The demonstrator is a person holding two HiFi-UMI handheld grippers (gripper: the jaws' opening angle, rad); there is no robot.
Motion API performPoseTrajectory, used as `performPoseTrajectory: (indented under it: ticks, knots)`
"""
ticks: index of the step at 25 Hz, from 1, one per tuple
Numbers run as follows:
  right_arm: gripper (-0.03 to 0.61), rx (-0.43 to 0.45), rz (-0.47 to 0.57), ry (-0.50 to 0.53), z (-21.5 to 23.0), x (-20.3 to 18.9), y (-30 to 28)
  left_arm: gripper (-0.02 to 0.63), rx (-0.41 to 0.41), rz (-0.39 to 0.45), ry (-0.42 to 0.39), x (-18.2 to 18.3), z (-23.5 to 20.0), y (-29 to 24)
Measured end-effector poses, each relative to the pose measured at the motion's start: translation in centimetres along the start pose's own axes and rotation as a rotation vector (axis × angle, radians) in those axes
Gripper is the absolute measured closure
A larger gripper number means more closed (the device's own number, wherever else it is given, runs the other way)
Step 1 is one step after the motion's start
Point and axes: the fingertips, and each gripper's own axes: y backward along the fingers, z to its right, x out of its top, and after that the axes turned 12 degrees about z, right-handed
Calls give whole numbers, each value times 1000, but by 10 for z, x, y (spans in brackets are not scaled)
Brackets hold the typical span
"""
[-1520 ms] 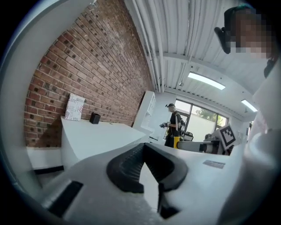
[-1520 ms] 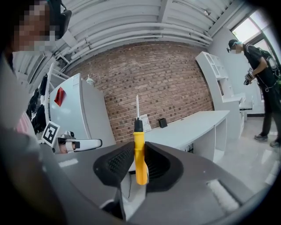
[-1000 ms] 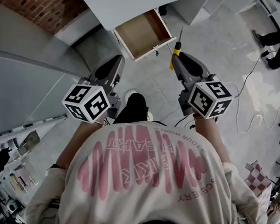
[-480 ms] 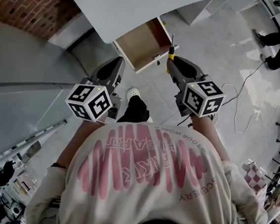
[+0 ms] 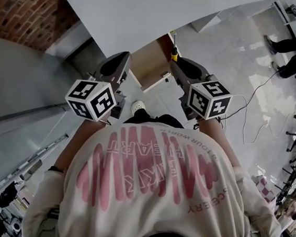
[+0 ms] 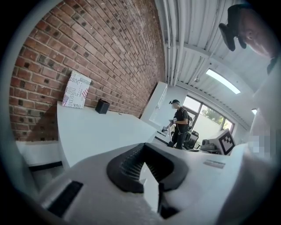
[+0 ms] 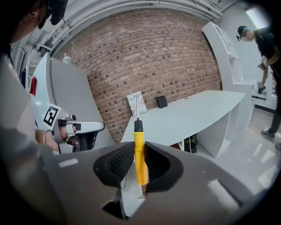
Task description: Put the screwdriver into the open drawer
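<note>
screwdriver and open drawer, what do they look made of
The screwdriver: the yellow handle looks like smooth plastic with a black collar; the thin pale shaft is probably metal. The drawer: matt tan inside with a white front edge, likely laminated board, though plain wood can't be ruled out.

- Seen from above: a person in a cream T-shirt (image 5: 155,195) printed with a pink waveform graphic and pink lettering.
- Dark trousers (image 5: 150,119) and 1 white shoe (image 5: 137,107) show below.
- The left gripper (image 5: 124,56) and right gripper (image 5: 173,64) have grey moulded bodies, black ribbed pads (image 6: 127,165), and 1 white cube (image 5: 92,100) each, bearing black square markers.
</note>
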Motion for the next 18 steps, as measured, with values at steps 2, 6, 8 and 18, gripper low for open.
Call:
performPoseTrajectory:
  ticks: [2,6,8,18]
  knots:
    - [489,22,-35,-4,-1,-9,-9,611,19,0,10,-1,-5,-1]
    - [489,80,-115,7,-2,-27,-24,611,83,-17,52,-19,-16,5]
    - [489,112,-147,-6,-4,-34,-36,611,116,-22,64,-25,-25,8]
    - [489,447,-391,155,-6,-67,-78,611,431,123,150,-38,-46,23]
